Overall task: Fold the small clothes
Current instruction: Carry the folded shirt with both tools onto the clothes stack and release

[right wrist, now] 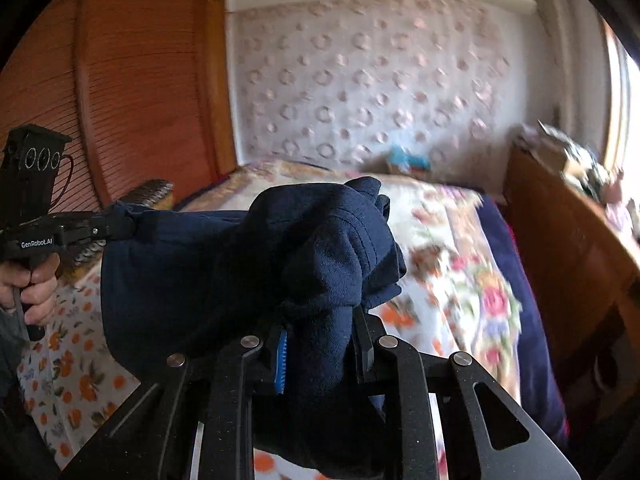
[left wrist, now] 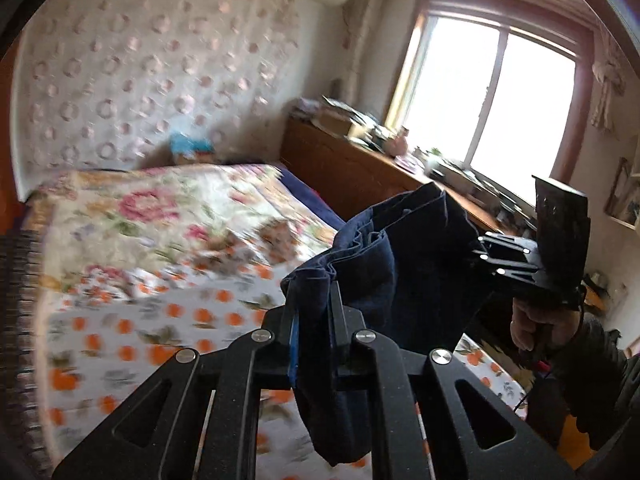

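- My left gripper (left wrist: pixel 314 308) is clamped on a bunched edge of the navy garment (left wrist: pixel 384 264) — the cloth is pinched between its two black fingers (left wrist: pixel 340 320) and a loose tail hangs down past them.
- In my right wrist view the same left gripper (right wrist: pixel 120 222) shows at the far left, biting one corner of the garment, with my left hand (right wrist: pixel 30 288) wrapped round its handle.
- The navy garment (right wrist: pixel 200 272) is held up in the air above the floral bedspread (left wrist: pixel 160 240), stretched between my two grippers and sagging in the middle; no part of it that I can see touches the bed.
- My right gripper (right wrist: pixel 320 344) is closed on a thick wad of the garment, folds bulging up over the fingers.
- From the left wrist view my right gripper (left wrist: pixel 480 250) sits at the garment's far edge, my right hand (left wrist: pixel 536 320) below it on the grip.
- Further right — a wooden dresser (left wrist: pixel 360 168) cluttered on top, beneath a bright window (left wrist: pixel 492 96).
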### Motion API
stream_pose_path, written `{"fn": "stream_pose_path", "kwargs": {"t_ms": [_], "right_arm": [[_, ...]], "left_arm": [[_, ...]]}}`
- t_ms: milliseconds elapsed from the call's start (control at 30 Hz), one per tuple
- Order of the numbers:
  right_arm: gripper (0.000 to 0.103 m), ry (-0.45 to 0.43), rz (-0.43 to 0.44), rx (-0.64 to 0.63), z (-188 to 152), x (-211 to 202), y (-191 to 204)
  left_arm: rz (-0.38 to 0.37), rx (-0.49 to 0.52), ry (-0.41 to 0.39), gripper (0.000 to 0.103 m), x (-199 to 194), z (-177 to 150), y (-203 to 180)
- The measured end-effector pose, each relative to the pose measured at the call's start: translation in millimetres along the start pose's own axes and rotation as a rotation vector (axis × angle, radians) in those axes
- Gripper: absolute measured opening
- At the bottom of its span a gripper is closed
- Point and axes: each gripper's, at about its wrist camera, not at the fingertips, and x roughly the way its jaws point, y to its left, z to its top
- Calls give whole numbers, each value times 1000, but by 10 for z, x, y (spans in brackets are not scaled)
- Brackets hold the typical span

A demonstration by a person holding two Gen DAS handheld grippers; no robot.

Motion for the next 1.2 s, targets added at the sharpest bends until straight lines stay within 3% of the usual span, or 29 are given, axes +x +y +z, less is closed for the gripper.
{"fn": "stream_pose_path", "kwargs": {"t_ms": [267, 367, 533, 700, 800, 900, 933, 967, 1067, 1167, 1200], "right_arm": [[23, -50, 203, -208, 748, 727, 867], [23, -56, 279, -304, 1068, 1085, 1294], [23, -37, 403, -438, 1620, 1704, 1971], [24, 14, 463, -577, 1898, 2471, 2690], [27, 66, 456, -584, 1934, 2992, 3004], [37, 90, 392, -515, 2009, 3325, 3119], [48, 97, 390, -480, 2038, 3366, 3076], [56, 102, 393, -441, 2034, 3394, 3047], [61, 77, 380, -392, 1905, 3226, 3096], [64, 60, 362, -338, 1694, 3017, 3025], [64, 54, 363, -315, 1551, 2897, 2947]], "left_arm": [[255, -69, -112, 11, -977, -202, 687], [365, -122, -147, 11, -1316, -328, 983], [487, -223, -190, 11, -1686, -597, 1391], [583, -310, -139, 11, -1666, -942, 1801], [628, -348, -76, 11, -1518, -1121, 2058], [662, -341, -35, 11, -1441, -1244, 2092], [668, -337, -33, 11, -1440, -1216, 2088], [677, -324, -31, 15, -1429, -1219, 2069], [659, -302, -57, 40, -1512, -1193, 2018], [661, -252, -92, 54, -1572, -1135, 1863], [656, -238, -98, 66, -1573, -1114, 1814]]}}
